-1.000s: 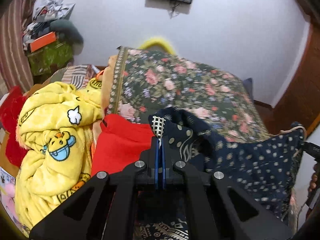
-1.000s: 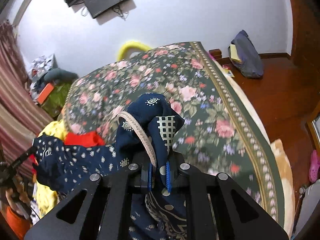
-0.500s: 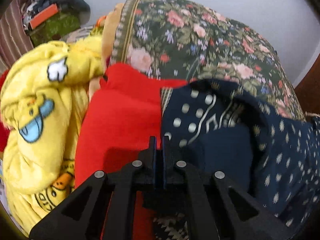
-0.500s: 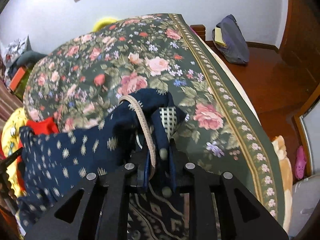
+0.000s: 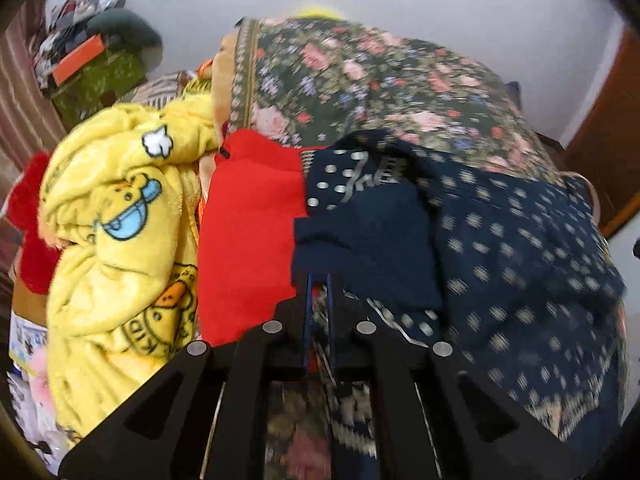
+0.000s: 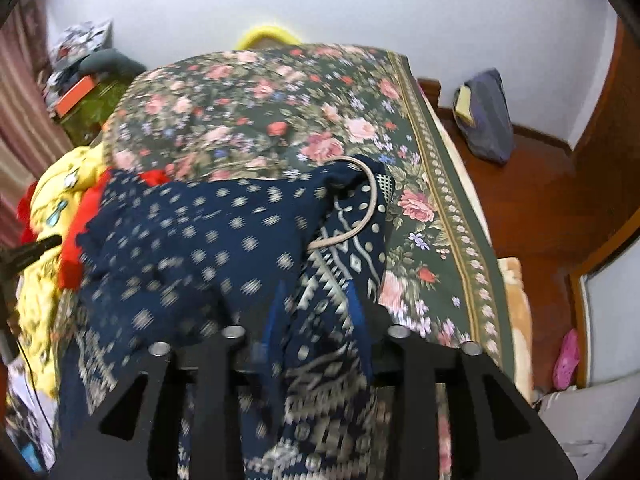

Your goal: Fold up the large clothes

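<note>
While our right gripper [image 6: 316, 304] has just been opening, with the navy garment [image 6: 192, 248] loose between its jaws, our left gripper [image 5: 318, 292] stays all but clenched, cloth hiding its tips. Soft, limp fabric on the bed [image 6: 256, 120]: grip hems. Beyond it, red cloth [image 5: 248, 232], uncovered since before.
</note>
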A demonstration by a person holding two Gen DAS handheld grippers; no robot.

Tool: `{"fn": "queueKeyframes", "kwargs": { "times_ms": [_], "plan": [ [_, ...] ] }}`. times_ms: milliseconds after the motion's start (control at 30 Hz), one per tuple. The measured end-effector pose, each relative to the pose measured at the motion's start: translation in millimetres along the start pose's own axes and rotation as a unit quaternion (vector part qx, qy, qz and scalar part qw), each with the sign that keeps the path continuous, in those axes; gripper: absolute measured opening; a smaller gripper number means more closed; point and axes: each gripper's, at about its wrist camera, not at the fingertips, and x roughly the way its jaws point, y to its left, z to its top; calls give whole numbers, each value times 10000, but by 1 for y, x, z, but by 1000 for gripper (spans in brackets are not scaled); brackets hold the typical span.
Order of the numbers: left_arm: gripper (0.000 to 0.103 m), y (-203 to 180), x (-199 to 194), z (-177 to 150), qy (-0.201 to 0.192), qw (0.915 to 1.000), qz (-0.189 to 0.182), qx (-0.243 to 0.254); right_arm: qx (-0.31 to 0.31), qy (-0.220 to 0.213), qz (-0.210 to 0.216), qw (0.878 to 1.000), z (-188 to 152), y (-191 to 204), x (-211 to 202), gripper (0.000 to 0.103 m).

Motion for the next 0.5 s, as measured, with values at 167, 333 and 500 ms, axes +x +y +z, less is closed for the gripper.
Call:
{"fn": "queueKeyframes", "kwargs": {
  "times_ms": [167, 333, 500],
  "plan": [
    [23, -11, -53, -20, -259, 9991, -148, 305, -273, -399, -159, 9987, -19, 21, -46, 66],
    [58, -8, -94, -46, -457, 9980, -292, 333, -269, -559, -71, 9981, -38, 31, -76, 75],
    [67, 7, -107, -70, -260, 9983, -353, 384, -381, -507, -131, 9979, -61, 40, -85, 82]
  ]
}}
